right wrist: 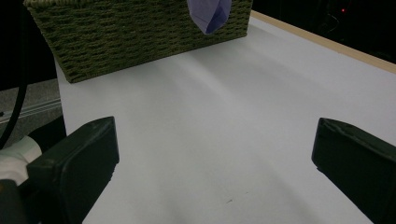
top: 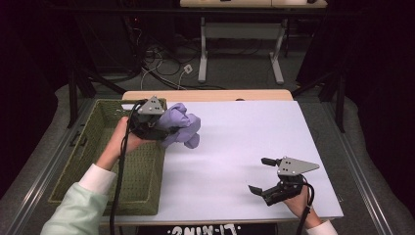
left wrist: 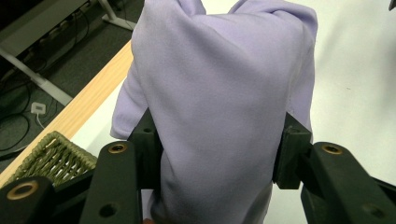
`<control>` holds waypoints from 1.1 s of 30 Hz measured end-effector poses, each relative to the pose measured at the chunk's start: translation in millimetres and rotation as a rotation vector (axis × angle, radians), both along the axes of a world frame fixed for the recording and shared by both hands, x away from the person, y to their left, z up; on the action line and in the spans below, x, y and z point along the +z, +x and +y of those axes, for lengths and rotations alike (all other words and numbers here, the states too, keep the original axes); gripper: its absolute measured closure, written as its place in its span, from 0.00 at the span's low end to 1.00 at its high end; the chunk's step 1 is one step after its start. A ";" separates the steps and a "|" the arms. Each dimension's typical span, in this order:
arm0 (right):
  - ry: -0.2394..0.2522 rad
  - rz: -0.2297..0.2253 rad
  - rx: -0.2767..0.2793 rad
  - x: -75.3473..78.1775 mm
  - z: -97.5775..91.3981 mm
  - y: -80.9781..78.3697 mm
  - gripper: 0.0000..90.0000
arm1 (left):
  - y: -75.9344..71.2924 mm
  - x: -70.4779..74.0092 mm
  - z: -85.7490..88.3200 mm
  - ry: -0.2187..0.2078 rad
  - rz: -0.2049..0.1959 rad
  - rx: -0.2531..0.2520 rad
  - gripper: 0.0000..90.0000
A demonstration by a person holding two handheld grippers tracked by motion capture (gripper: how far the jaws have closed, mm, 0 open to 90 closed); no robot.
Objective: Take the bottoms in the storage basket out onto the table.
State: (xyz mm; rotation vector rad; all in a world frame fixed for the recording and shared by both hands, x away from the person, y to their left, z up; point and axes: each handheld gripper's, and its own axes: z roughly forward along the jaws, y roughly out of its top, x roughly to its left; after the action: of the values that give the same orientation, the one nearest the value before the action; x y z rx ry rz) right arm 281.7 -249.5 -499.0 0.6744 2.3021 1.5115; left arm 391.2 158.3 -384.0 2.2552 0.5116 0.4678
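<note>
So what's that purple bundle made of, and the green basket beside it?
The purple bundle looks like soft woven or knit cloth with a matte finish: it folds, drapes and bunches between the left gripper jaws. The green basket seems woven from twisted cord or grass, perhaps seagrass or paper rope: the right gripper view shows rows of rough, dull braided strands. Which fibre it is I can't tell.

Lilac cloth (left wrist: pixel 219 107) cut off by top and bottom edges in left gripper view; counter behind it hidden. In right gripper view, only lower tip of cloth (right wrist: pixel 210 16) seen, rest cropped at top; woven basket (right wrist: pixel 140 32) cropped likewise.
</note>
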 end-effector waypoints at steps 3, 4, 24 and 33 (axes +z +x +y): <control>0.000 0.000 0.000 0.0 -0.1 0.0 0.00 | 0.3 -0.7 -2.4 0.004 0.001 -0.002 0.54; -0.001 0.001 -0.001 -0.1 -0.1 0.2 0.00 | 0.3 -0.8 -3.3 0.004 0.001 0.000 0.54; 0.001 0.000 0.000 -0.6 -0.1 0.2 0.00 | 2.8 -11.7 -25.0 0.027 0.018 -0.031 0.54; 0.000 0.002 0.001 -1.2 0.2 0.5 0.00 | 4.8 -16.6 -32.9 0.035 0.025 -0.027 0.54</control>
State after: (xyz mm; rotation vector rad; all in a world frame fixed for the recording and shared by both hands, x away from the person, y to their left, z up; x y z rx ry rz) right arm 282.2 -249.3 -500.1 0.6750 2.3042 1.5124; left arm 396.0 125.4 -400.6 2.3013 0.4880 0.4386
